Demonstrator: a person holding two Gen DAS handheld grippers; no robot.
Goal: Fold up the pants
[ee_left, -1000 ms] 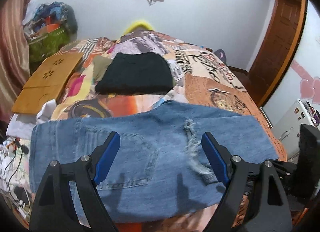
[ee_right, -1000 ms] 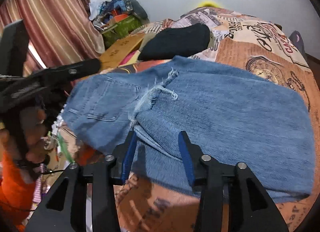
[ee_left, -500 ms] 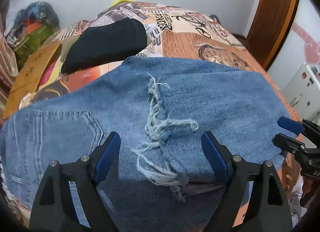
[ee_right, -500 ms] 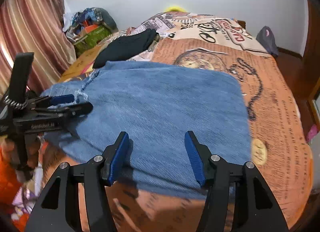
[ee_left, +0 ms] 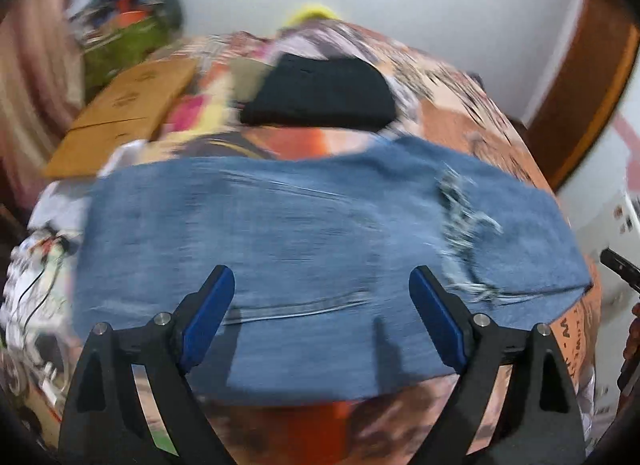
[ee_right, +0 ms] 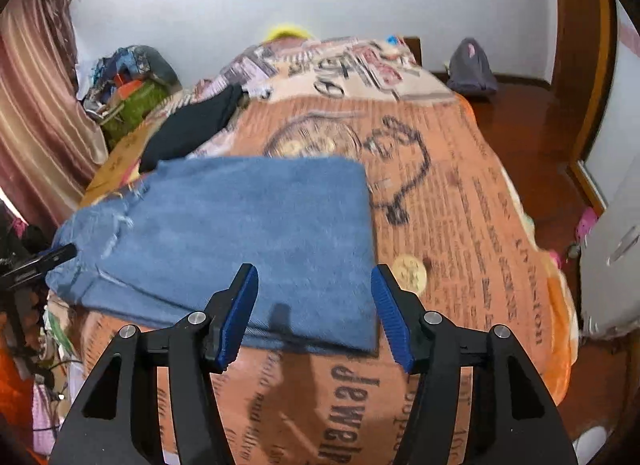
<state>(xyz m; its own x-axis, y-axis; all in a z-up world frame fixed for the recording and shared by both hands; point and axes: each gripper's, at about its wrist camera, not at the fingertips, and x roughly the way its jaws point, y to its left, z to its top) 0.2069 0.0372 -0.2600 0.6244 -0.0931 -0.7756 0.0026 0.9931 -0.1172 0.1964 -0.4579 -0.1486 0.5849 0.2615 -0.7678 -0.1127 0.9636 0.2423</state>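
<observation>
Blue ripped jeans [ee_left: 312, 233] lie folded flat across the near part of the bed, also in the right wrist view [ee_right: 248, 233]. A frayed tear [ee_left: 460, 233] runs down their right part. My left gripper [ee_left: 322, 313] is open and empty, above the near edge of the jeans. My right gripper [ee_right: 314, 309] is open and empty, above the jeans' near right corner. The tip of the left gripper [ee_right: 44, 261] shows by the jeans' left end in the right wrist view. The left wrist view is blurred.
A folded black garment [ee_left: 320, 95] lies behind the jeans on the patterned orange bedspread [ee_right: 460, 205]. A wooden board [ee_left: 124, 113] and a pile of bags [ee_left: 132, 33] are at the left. A wooden door [ee_left: 580, 77] and the floor [ee_right: 520, 105] are right of the bed.
Both grippers have pulled back and up from the jeans. The left view has swung left, the right view has swung right toward the bed's edge. Both stay open.
</observation>
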